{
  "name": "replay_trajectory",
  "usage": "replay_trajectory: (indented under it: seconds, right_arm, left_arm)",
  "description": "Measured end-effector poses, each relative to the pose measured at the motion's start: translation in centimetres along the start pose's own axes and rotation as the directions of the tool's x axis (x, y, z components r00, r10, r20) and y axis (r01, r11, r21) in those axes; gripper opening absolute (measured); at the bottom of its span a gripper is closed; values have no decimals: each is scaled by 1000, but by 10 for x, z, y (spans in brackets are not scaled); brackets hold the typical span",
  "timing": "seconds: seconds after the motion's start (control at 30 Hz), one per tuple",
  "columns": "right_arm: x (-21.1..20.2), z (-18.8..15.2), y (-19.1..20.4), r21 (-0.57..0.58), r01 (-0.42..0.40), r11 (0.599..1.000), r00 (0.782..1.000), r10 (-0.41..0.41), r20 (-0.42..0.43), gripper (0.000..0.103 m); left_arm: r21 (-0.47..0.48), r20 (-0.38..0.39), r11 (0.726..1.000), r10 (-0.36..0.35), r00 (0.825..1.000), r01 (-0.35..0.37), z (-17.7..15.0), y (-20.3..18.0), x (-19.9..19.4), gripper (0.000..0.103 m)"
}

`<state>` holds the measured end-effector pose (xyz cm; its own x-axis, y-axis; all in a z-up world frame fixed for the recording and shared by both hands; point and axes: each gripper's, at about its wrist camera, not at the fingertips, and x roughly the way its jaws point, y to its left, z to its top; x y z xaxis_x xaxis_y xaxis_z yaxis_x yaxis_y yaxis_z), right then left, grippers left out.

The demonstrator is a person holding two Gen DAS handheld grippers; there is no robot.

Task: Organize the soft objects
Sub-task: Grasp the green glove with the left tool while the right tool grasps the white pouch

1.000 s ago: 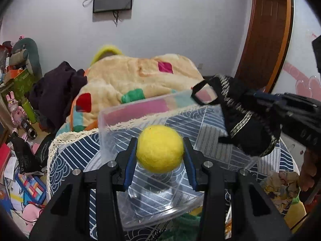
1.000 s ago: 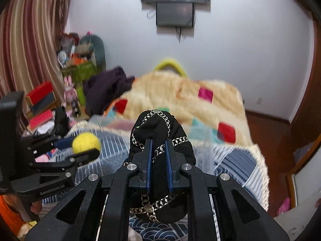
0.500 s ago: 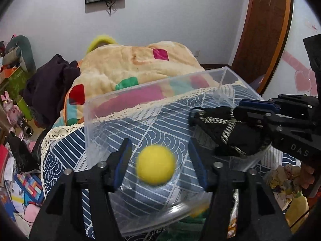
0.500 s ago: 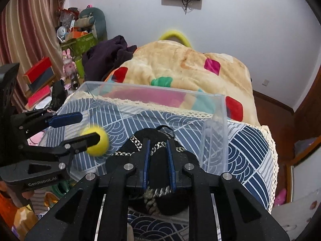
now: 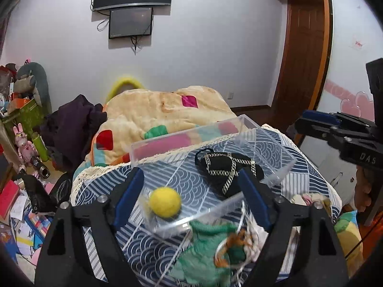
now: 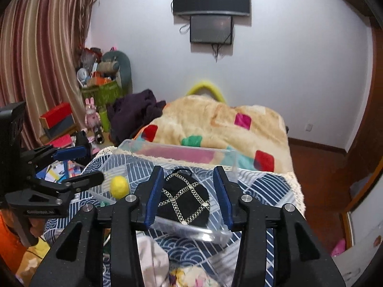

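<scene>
Fuzzy yellow ball (image 5: 164, 202) (round) beside chain-trimmed black pouch (image 5: 225, 170).

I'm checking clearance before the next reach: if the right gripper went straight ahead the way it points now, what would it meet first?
Most likely the black chain-trimmed pouch, lying in the clear plastic bin directly between the right gripper's open fingers. Depth is unclear, so the bin's near rim might come first.

the box (image 5: 270, 179) sits on the bedspread (image 5: 308, 174), in front of the blanket (image 5: 165, 110). in the box, the ball (image 5: 164, 201) lies at the near left, the pouch (image 5: 226, 171) to its right and farther back. the clothes (image 5: 210, 251) lie just before the box.
</scene>
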<state>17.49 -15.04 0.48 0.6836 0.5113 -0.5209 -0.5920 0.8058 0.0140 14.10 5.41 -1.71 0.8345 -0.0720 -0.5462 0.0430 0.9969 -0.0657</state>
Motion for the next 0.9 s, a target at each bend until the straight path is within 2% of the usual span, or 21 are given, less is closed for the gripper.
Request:
replay_trajectory:
  seconds: [0.07,0.13,0.33,0.57,0.83,0.9]
  right_arm:
    - [-10,-8,-2,7,0,1000,1000,0,24,59]
    - [-16,-17,-2,0,0,1000,1000,0,26,61]
    - [-17,-45,6,-22,-7,1000,999,6,-32,61]
    - [14,-79,27,20,-105,994,985,107,-135,61]
    - [45,-84,42,-2,-160,987,969,156,-194,61]
    - [58,-84,43,3,-177,984,958,173,-229,61]
  left_arm:
    - [-9,2,1000,2,1000,-2,-9,2,-8,85]
    - [-17,-7,1000,6,1000,-6,-20,5,-14,85]
    - [-57,-90,998,7,996,-12,-60,14,-12,85]
    - [-82,-177,996,2,984,-16,-98,14,0,85]
    - [-109,-197,994,-44,979,23,-103,7,18,85]
    - [-115,-190,993,-57,980,36,-99,5,24,85]
